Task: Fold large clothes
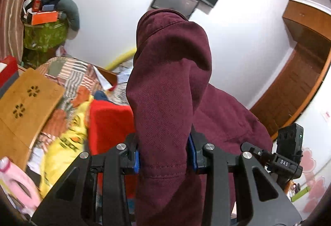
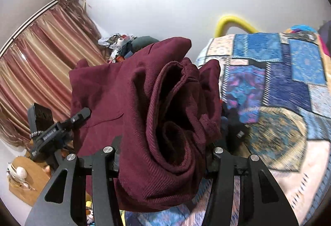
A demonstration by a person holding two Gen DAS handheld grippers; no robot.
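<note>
Gripping with both: left gripper has its fingers clamped on a thick bunch of the maroon garment, right gripper likewise holds a rolled, ribbed bunch of it. Garment hangs lifted between the 2 grippers, above the bed with its blue patchwork cover. Red cloth and yellow cloth lie on the bed below the left gripper.

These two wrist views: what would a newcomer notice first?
The maroon garment fills the middle of both views, bunched between the left gripper and the right gripper. Beyond it, a blue patchwork quilt lies at right, and a red cloth at left.
</note>
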